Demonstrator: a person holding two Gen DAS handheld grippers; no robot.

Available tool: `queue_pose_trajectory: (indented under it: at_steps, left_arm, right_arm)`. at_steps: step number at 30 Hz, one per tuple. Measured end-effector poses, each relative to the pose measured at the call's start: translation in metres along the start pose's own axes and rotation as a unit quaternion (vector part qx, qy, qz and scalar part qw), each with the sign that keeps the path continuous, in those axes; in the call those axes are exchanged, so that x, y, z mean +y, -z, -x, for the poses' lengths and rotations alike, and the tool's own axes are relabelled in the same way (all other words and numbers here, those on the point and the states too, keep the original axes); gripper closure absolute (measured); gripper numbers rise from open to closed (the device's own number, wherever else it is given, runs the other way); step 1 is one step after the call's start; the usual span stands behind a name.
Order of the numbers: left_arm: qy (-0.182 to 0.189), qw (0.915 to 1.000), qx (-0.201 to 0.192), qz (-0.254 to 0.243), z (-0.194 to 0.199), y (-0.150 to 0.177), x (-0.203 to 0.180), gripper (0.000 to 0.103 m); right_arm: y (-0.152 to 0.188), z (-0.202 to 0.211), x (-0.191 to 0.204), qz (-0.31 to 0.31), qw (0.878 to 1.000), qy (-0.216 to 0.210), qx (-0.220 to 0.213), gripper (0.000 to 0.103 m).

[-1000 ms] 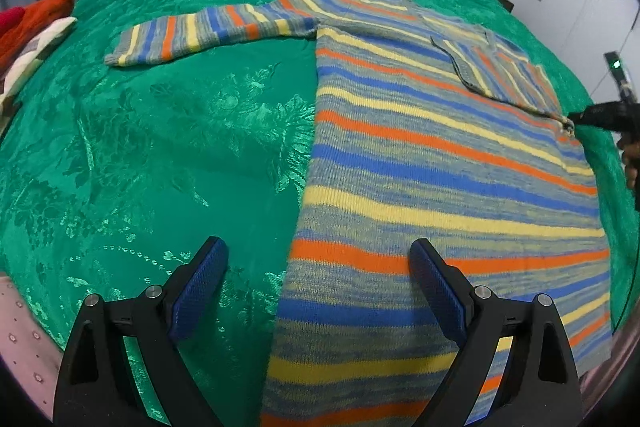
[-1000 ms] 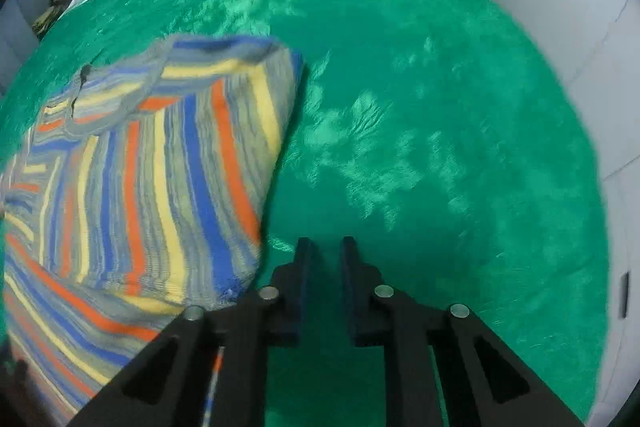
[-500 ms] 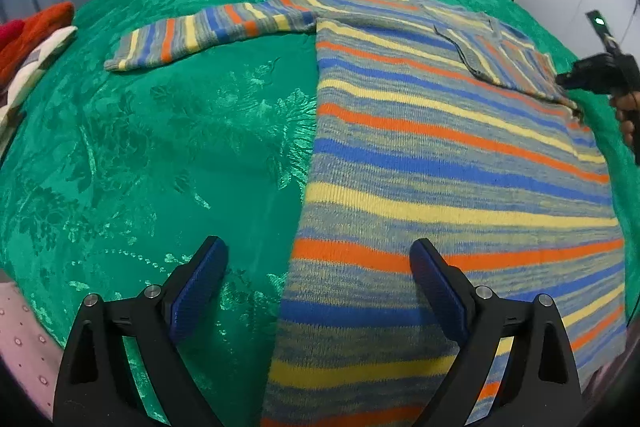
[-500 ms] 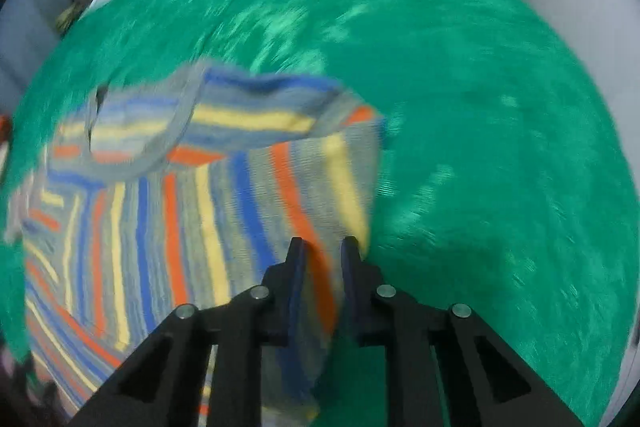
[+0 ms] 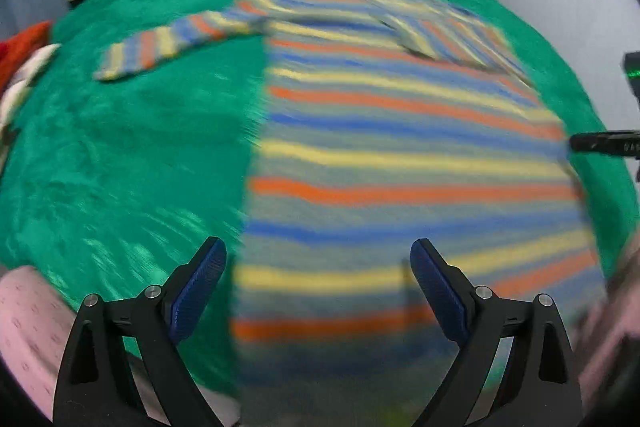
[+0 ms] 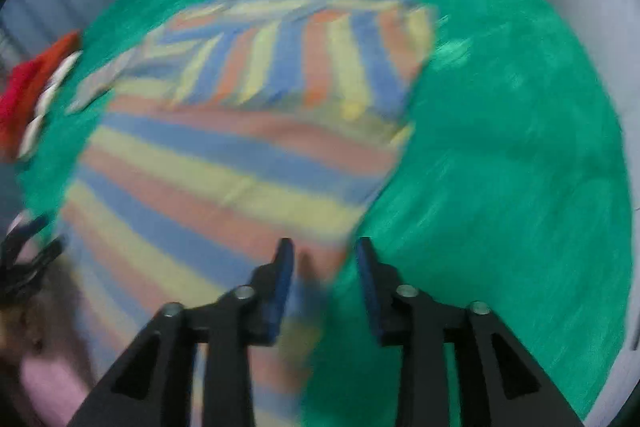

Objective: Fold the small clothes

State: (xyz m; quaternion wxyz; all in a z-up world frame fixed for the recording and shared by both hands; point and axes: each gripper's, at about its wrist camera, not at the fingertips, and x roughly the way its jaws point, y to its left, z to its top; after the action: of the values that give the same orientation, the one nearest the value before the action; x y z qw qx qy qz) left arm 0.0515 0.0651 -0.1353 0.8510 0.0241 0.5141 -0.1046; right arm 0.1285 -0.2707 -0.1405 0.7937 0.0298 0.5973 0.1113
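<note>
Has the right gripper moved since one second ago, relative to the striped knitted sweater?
Yes. The right gripper has come back along the striped knitted sweater toward its lower edge, and its jaws have opened.

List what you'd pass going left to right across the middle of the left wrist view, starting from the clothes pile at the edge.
Pile of red and white clothes → bare green bedspread → striped sweater → right gripper at the sweater's right edge.
</note>
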Motion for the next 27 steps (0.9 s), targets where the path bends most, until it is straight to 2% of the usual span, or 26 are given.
queue_pose_trajectory:
  at_steps: [2, 4, 6, 8, 11, 13, 14, 16, 17, 20, 22, 23, 25, 27]
  left_arm:
    - [0.013, 0.9987, 0.034, -0.036, -0.004, 0.013, -0.018, 0.009]
    - [-0.002, 0.9946, 0.072, -0.075, -0.012, 0.026, -0.034, 0.009]
    - [-0.038, 0.987, 0.101, -0.119, -0.018, 0.036, -0.048, 0.008]
    - [-0.044, 0.9828, 0.115, -0.137, -0.014, 0.039, -0.052, 0.008]
    - [-0.025, 0.9798, 0.146, -0.134, -0.007, 0.04, -0.047, 0.008]
    - [-0.011, 0.9798, 0.154, -0.127, 0.003, 0.039, -0.038, 0.008]
    - [-0.009, 0.9812, 0.152, -0.118, 0.01, 0.036, -0.03, 0.008]
    - [-0.013, 0.9869, 0.136, -0.086, 0.028, 0.025, -0.007, 0.008]
    - [-0.015, 0.9897, 0.125, -0.068, 0.036, 0.02, 0.005, 0.008]
    - [-0.001, 0.9972, 0.073, 0.013, 0.06, -0.01, 0.055, 0.007]
    - [0.022, 0.9961, 0.031, 0.08, 0.067, -0.032, 0.096, 0.006]
    - [0.038, 0.9926, 0.006, 0.116, 0.066, -0.043, 0.117, 0.006]
    - [0.058, 0.9772, -0.04, 0.2, 0.053, -0.065, 0.17, 0.006]
    - [0.05, 0.9567, -0.058, 0.281, 0.027, -0.085, 0.225, 0.006]
  right_arm:
    - [0.032, -0.001, 0.022, 0.009, 0.998, -0.037, 0.043, 0.066]
    - [0.069, -0.009, 0.043, 0.014, 0.994, -0.065, 0.092, 0.066]
    - [0.105, -0.024, 0.057, 0.011, 0.988, -0.047, 0.15, 0.066]
    - [0.126, -0.024, 0.063, -0.007, 0.985, -0.041, 0.169, 0.066]
    - [0.14, -0.012, 0.069, -0.027, 0.978, -0.053, 0.199, 0.066]
    - [0.137, 0.0, 0.072, -0.031, 0.981, -0.059, 0.181, 0.063]
    - [0.132, 0.012, 0.077, -0.027, 0.987, -0.05, 0.152, 0.059]
    - [0.123, 0.029, 0.082, -0.016, 0.994, -0.028, 0.106, 0.047]
    - [0.112, 0.038, 0.086, -0.011, 0.997, -0.02, 0.07, 0.046]
    - [0.097, 0.049, 0.1, -0.01, 1.0, -0.024, 0.003, 0.045]
    - [0.091, 0.045, 0.105, -0.021, 0.999, -0.029, -0.016, 0.045]
    - [0.09, 0.047, 0.101, -0.027, 0.999, -0.036, -0.022, 0.045]
    - [0.085, 0.043, 0.1, -0.036, 0.998, -0.049, -0.028, 0.045]
    - [0.084, 0.038, 0.105, -0.038, 0.997, -0.057, -0.033, 0.045]
